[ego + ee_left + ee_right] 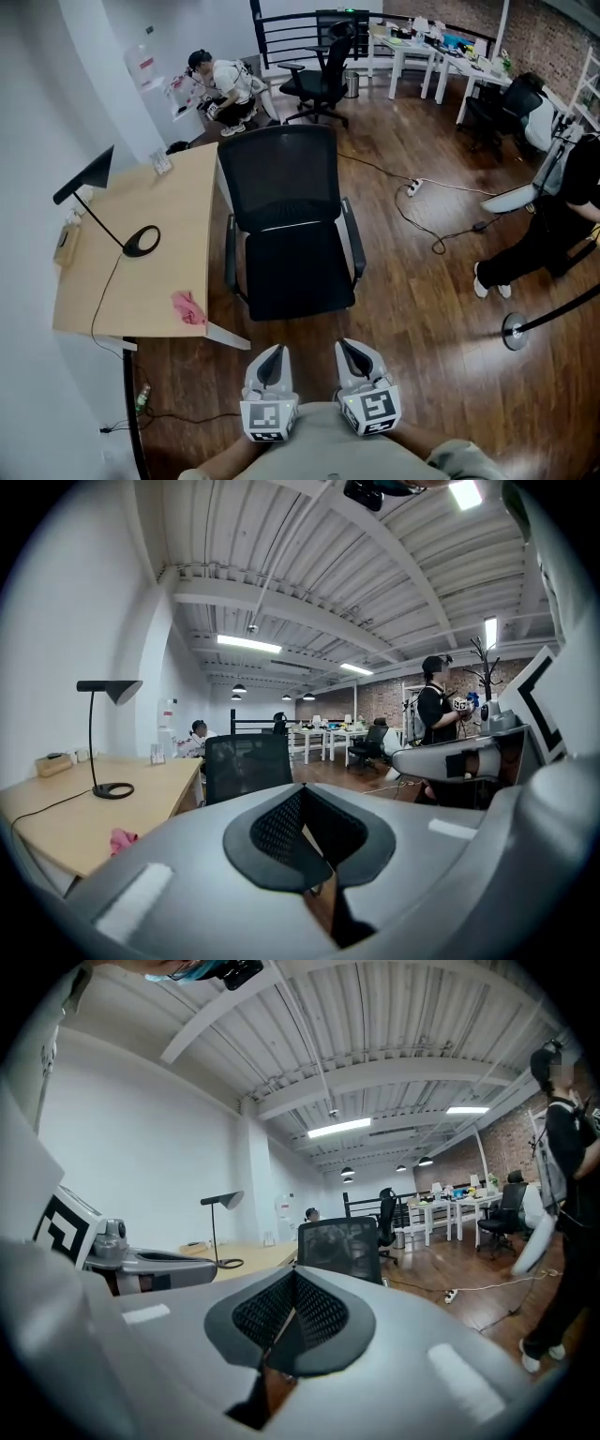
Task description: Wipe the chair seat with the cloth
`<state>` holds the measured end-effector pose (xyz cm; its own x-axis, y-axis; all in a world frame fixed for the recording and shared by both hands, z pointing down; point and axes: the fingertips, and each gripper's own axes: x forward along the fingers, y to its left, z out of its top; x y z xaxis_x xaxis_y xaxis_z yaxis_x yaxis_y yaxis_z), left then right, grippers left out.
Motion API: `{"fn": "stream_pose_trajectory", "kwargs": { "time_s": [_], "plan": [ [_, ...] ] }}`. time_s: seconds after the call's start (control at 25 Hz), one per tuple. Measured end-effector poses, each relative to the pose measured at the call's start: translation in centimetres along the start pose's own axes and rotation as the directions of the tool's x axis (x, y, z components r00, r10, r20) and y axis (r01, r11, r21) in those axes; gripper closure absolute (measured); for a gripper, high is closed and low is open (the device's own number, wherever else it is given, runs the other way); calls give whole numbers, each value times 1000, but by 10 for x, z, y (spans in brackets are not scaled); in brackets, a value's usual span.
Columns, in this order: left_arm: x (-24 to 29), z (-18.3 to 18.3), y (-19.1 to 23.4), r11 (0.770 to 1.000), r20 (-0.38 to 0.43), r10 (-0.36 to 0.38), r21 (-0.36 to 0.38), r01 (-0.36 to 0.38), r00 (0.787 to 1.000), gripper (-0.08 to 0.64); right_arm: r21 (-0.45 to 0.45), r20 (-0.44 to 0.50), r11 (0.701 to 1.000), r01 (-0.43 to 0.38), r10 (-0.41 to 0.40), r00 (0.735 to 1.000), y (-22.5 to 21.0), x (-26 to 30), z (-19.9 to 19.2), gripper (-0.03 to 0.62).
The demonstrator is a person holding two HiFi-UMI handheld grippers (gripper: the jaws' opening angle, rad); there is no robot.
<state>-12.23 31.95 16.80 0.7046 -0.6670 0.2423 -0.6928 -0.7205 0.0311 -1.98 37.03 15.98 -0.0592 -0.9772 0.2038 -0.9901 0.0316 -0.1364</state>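
Cloth (187, 307) lies bunched on the worktop (141, 272), beside the chair (281, 178). Left tool (273, 354) and right tool (351, 351) face the seat (300, 281), jaws together, empty. This fits a cloth still to be fetched, or one set back after wiping.

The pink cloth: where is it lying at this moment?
In the head view the pink cloth lies on the wooden desk, at the desk's near end on the left side, just left of the black office chair.
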Motion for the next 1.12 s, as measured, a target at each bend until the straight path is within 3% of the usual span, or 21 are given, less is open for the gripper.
{"fn": "stream_pose_trajectory", "kwargs": {
  "time_s": [0.44, 1.12],
  "plan": [
    [-10, -2, 29, 998, 22, -62, 1, 62, 998, 555, -24, -39, 999, 26, -27, 999, 36, 13, -7, 592],
    [-18, -1, 27, 999, 24, -48, 9, 47, 999, 555, -8, -28, 1000, 18, -18, 999, 32, 6, -4, 592]
  ]
}}
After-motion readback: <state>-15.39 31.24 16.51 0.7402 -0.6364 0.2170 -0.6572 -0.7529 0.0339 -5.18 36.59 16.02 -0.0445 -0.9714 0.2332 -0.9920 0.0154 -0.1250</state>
